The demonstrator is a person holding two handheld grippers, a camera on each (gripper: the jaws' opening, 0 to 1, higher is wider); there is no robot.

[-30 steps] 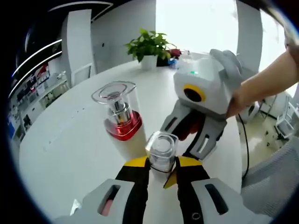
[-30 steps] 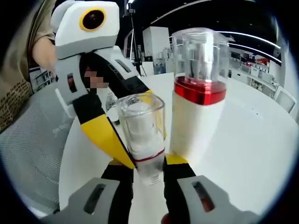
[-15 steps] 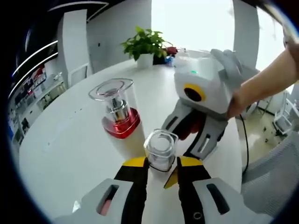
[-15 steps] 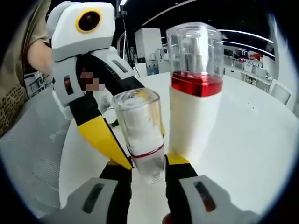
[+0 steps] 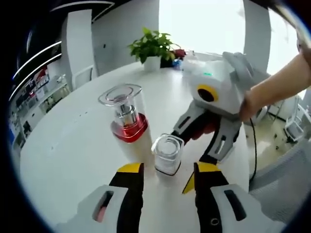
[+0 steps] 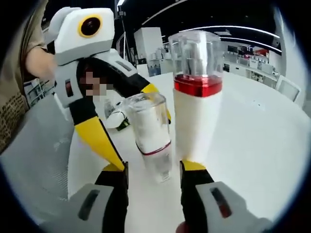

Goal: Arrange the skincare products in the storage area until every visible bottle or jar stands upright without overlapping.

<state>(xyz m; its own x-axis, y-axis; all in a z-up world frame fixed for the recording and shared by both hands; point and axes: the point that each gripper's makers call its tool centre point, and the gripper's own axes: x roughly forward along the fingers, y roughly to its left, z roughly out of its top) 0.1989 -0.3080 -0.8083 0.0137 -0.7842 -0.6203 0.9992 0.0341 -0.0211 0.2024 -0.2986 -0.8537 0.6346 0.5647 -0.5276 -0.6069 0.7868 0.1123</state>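
on the white table [image 5: 63, 145], both claws, left claw [image 5: 164, 177] and right claw [image 6: 153, 170], flank the upright small bottle [image 5: 167, 155], parted, gripping nothing.

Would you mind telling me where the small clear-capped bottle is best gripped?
Grip the small bottle low on its body, below the red band, coming level from its open side. It stands upright close beside the taller pump bottle, so its slim, straight sides probably suit a sideways pinch.
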